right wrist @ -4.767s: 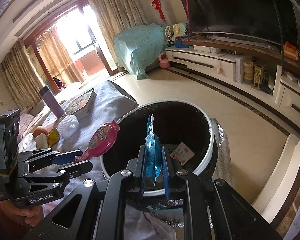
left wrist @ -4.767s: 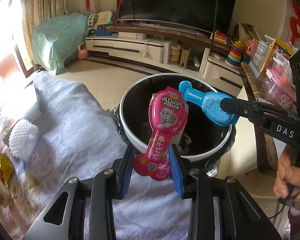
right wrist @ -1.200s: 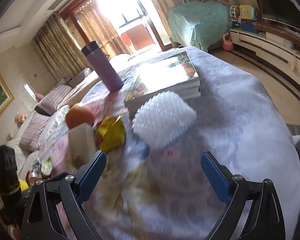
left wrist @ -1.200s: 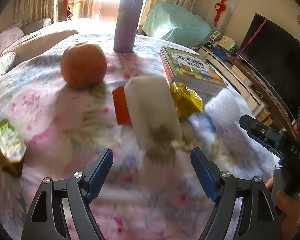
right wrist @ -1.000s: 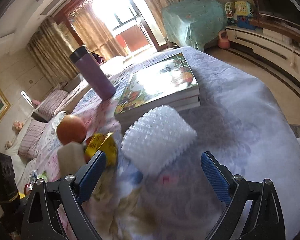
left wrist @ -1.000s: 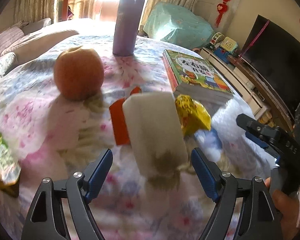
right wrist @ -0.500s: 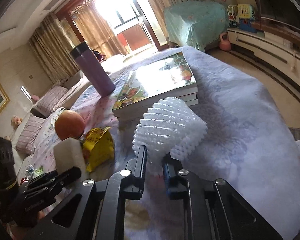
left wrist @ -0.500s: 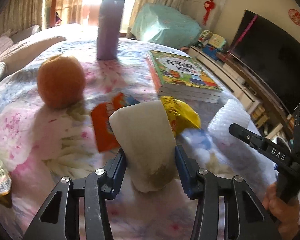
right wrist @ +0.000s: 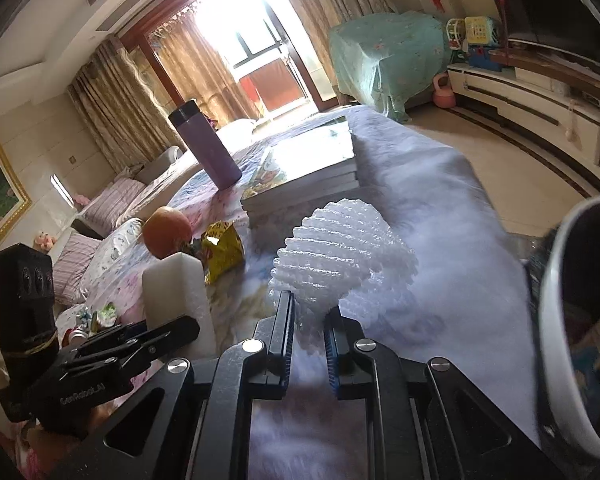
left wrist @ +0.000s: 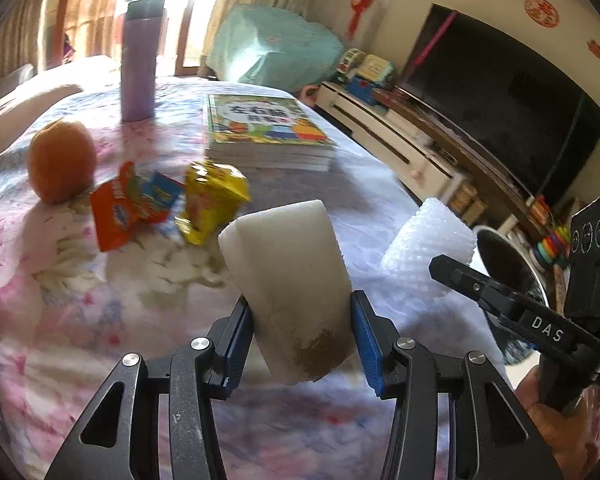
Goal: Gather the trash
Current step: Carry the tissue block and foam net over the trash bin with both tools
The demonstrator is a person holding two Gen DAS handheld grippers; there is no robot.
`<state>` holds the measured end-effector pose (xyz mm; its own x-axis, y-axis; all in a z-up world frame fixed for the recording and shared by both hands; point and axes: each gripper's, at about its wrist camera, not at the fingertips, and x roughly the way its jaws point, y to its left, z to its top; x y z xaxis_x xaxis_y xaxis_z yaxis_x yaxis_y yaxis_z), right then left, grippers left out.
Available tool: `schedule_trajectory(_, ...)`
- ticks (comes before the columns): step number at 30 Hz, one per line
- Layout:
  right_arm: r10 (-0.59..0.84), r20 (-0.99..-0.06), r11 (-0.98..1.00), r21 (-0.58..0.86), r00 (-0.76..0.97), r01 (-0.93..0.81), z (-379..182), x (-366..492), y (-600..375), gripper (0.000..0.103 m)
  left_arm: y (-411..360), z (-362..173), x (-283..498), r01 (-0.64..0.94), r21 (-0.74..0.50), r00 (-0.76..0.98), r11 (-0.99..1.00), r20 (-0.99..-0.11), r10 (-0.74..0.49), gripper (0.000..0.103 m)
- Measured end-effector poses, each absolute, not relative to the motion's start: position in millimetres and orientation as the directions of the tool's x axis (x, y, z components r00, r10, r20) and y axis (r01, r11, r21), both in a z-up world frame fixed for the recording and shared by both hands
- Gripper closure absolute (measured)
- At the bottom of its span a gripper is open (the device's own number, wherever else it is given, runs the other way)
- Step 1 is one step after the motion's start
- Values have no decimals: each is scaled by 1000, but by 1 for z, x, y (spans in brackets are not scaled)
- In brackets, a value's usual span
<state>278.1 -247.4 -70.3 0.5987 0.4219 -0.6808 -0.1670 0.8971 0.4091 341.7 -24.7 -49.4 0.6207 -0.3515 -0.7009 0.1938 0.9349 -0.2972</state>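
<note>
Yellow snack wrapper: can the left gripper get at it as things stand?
Probably not yet. The left gripper is shut on the white foam block, so its jaws are full. The yellow snack wrapper lies uncovered on the table beyond it, so the path itself looks free.

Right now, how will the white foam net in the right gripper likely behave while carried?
The foam net looks squashed thin between the right gripper pads, so probably soft and springy. Its open mesh suggests it is very light. The free part bulges upward, so it may wobble.

White foam block (left wrist: 292, 292) and foam net (right wrist: 336, 252), both gripped, lifted.
</note>
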Motion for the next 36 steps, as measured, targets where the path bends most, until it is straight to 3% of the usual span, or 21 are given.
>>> schedule_trajectory(36,248,-618,907,418,746,45,-33,175,-378,89,-155,-29,302,451,-245,520,858,-709,-476,57)
